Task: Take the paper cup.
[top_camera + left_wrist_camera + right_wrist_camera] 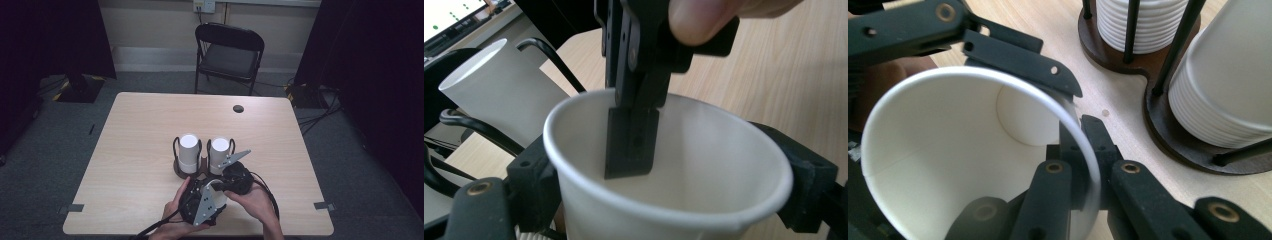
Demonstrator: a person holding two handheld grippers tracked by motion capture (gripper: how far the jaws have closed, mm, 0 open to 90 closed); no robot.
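A single white paper cup (pixel 704 165) is gripped from both sides by my left gripper (pixel 669 200), whose black jaws press on its outer wall. My right gripper (pixel 1088 165) is shut on that cup's (pixel 938 160) rim, one jaw inside and one outside. In the high view both grippers, left (pixel 212 197) and right (pixel 222 186), meet near the table's front edge, just in front of a dark wooden cup holder (pixel 200 172). The holder carries two stacks of white cups (pixel 189 152) (pixel 220 152) between black wire posts.
The light wooden table (pixel 140 130) has a round cable hole (pixel 238 108) at the far right and tape marks at its front corners (pixel 75 207). A black folding chair (pixel 227 55) stands beyond the far edge.
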